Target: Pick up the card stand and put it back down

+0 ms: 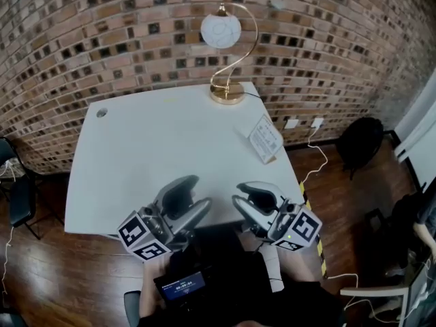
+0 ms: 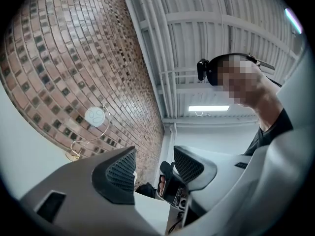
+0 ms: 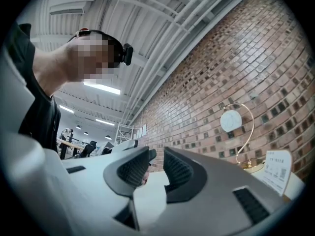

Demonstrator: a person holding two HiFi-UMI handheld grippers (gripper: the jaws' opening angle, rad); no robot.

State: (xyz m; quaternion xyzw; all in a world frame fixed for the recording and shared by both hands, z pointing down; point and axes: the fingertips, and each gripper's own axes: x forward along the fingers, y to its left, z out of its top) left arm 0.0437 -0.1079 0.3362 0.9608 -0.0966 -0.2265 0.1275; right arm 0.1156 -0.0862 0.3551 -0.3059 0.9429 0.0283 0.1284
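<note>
You hold left gripper (image 1: 196,196) and right gripper (image 1: 246,195) tilted inward at the table (image 1: 136,155) edge, all 4 jaws parted, empty

Head view looks steeply down on the table (image 1: 136,155); gripper views seemingly tilt upward, sharing the lamp (image 1: 221,30).

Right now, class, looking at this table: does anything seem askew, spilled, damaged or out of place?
Only mildly: the card stand sits near the right edge of the table, turned at an angle to it. It looks intact. The lamp stands upright at the far edge, and nothing is spilled.
</note>
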